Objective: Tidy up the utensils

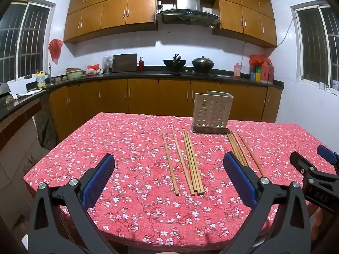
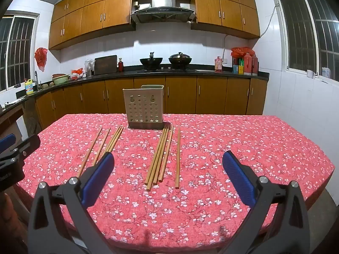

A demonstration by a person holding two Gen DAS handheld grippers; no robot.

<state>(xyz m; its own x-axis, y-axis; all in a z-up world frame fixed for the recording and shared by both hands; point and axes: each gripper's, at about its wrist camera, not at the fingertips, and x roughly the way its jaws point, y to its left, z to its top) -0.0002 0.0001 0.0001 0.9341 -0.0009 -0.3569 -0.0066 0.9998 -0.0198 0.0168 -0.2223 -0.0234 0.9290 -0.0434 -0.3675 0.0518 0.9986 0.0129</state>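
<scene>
Left wrist view: left gripper (image 1: 169,173) spread wide, empty, above the near edge of the red floral tablecloth (image 1: 127,148). Five thin wooden chopsticks (image 1: 191,163) between the pads; beige perforated plastic utensil holder (image 1: 213,112) upright behind them. Risk: touching sticks lifting together or rolling.

Right wrist view: right gripper (image 2: 168,172) likewise released, holding nothing. Five more chopsticks (image 2: 162,154) ahead, four touching, one apart. One holder, ten sticks total.
</scene>
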